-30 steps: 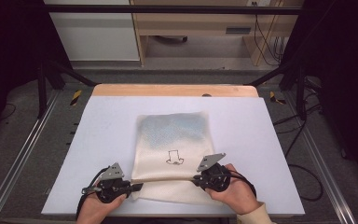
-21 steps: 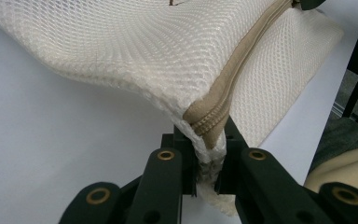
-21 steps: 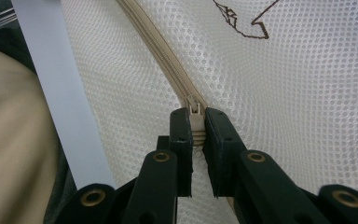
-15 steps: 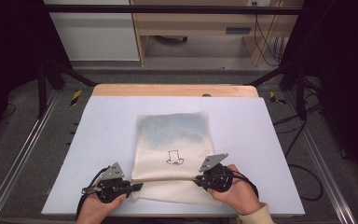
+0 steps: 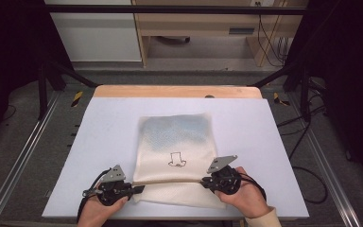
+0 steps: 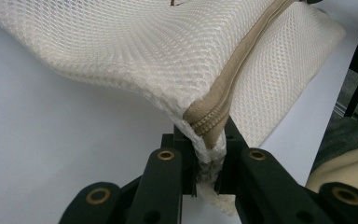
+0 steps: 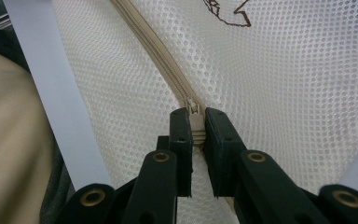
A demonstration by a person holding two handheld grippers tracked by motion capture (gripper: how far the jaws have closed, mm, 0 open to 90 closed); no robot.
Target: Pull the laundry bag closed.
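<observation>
A cream mesh zipper bag lies flat at the centre of a white table, its beige zipper running across the lower middle of the high view between a person's two hand-held grippers. At lower left, the left gripper has its jaws pressed together on the bag's corner where the zipper ends, apparently anchoring the fabric so the zipper line is held taut. At lower right, the right gripper pinches the zipper pull between its jaws, seen lower centre in the right gripper view, seemingly placed to draw the slider along the zipper. A small line drawing marks the mesh just above the zipper. Whether the bag is being opened or closed cannot be told.
</observation>
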